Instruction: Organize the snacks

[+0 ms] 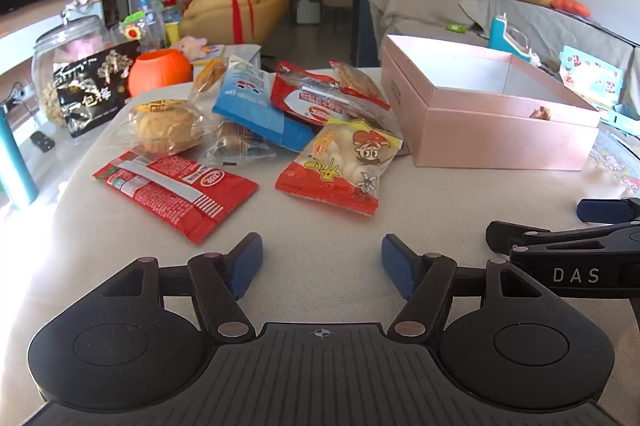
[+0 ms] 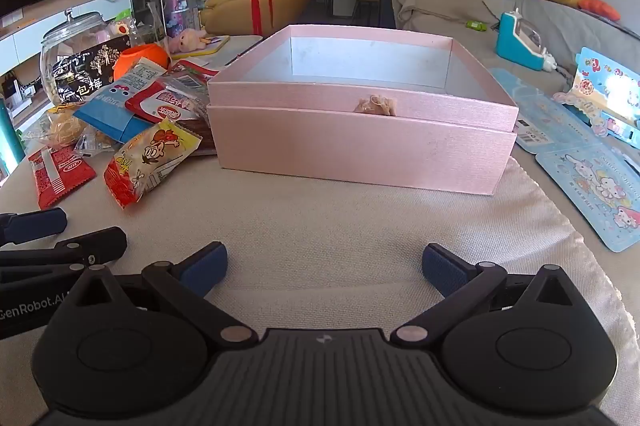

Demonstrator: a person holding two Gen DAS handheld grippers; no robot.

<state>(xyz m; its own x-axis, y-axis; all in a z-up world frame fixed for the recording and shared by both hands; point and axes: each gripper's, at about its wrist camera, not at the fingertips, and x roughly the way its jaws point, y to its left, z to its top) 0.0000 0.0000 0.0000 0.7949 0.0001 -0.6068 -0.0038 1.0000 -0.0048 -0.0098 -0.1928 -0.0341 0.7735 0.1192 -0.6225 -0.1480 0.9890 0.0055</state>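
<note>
A pile of snack packets lies on the cloth-covered table: a flat red packet (image 1: 176,192), a red and yellow cartoon packet (image 1: 344,166), a blue packet (image 1: 256,106), a red and clear packet (image 1: 316,98) and a clear-wrapped pastry (image 1: 164,128). An open pink box (image 1: 480,114) stands to their right; in the right wrist view the pink box (image 2: 360,142) is straight ahead and looks empty inside. My left gripper (image 1: 322,264) is open and empty, short of the packets. My right gripper (image 2: 324,268) is open and empty, in front of the box.
A glass jar (image 1: 68,66), a black snack bag (image 1: 94,86) and an orange pumpkin pot (image 1: 160,70) stand at the far left. Cartoon sticker cards (image 2: 592,186) lie right of the box. A blue toy (image 2: 520,42) sits behind. The right gripper shows at the left wrist view's right edge (image 1: 580,226).
</note>
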